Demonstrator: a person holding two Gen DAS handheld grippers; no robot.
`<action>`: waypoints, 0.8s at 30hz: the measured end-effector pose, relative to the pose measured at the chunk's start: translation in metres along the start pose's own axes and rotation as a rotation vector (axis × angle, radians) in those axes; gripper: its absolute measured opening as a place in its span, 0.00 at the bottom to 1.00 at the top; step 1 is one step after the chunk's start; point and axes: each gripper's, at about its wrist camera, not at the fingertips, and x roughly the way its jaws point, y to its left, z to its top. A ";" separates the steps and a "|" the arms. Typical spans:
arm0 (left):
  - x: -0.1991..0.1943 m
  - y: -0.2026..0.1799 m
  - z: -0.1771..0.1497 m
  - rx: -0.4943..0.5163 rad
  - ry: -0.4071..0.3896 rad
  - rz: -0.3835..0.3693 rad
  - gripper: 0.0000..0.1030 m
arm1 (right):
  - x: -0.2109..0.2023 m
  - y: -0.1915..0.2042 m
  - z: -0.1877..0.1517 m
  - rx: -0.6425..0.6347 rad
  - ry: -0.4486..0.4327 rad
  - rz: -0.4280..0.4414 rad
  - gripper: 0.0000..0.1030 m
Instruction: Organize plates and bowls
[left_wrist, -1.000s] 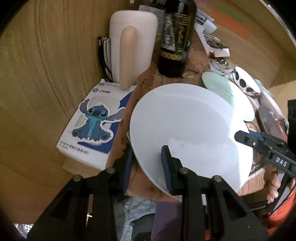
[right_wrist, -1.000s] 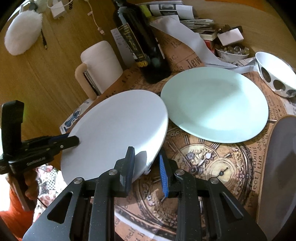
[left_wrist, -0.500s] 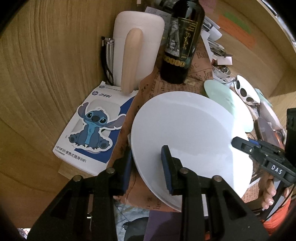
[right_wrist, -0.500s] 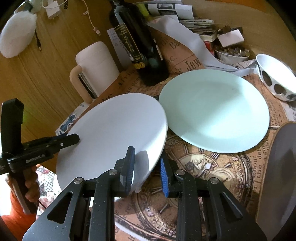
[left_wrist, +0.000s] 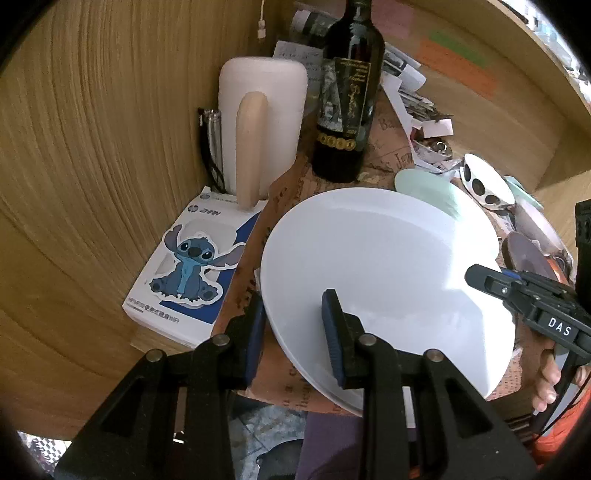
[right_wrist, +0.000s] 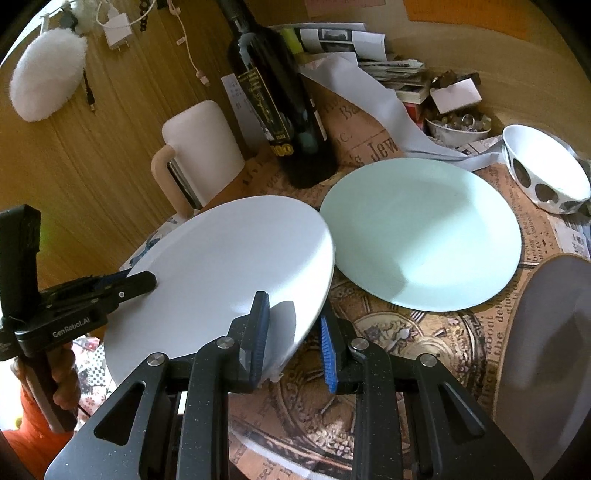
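Both tongs clamp the white plate (right_wrist: 229, 266) by opposite rims: right tongs (right_wrist: 291, 332) bite the near-right edge, left tongs (left_wrist: 293, 332) bite the near-left edge, w/ one pad on top and one under. Plate is held tilted, its far-right edge just beside or touching the mint plate (right_wrist: 421, 232); can't tell which.

Change vs a sec ago: barely any. Grips same, plate in about the same spot, the left view only shifted a bit so the bottle and jug sit lower in frame. So prob. mid-carry or a pause, stacking not yet done; I'd guess the white plate goes onto the mint one.

Edges/room, near to far: counter (right_wrist: 388, 332) edge runs right under the tongs, and the plate overhangs it on the near-left, so a slip there drops to the floor. Grey plate (right_wrist: 546, 332) sits near right. Mint plate lies flat w/ open top, clear path rightward. Far left the white jug (right_wrist: 201, 147) and dark bottle (right_wrist: 280, 122) stand close behind the plate's far rim; little room to push that way. Spotted bowl (right_wrist: 543, 173) far right, apart from the mint plate
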 end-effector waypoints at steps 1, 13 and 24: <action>-0.002 -0.001 0.001 0.001 -0.004 -0.001 0.30 | -0.002 0.000 0.000 -0.001 -0.004 0.001 0.22; -0.017 -0.029 0.010 0.033 -0.071 -0.033 0.30 | -0.035 -0.005 0.002 -0.003 -0.072 -0.028 0.22; -0.016 -0.080 0.019 0.099 -0.097 -0.115 0.30 | -0.073 -0.038 -0.005 0.041 -0.131 -0.110 0.22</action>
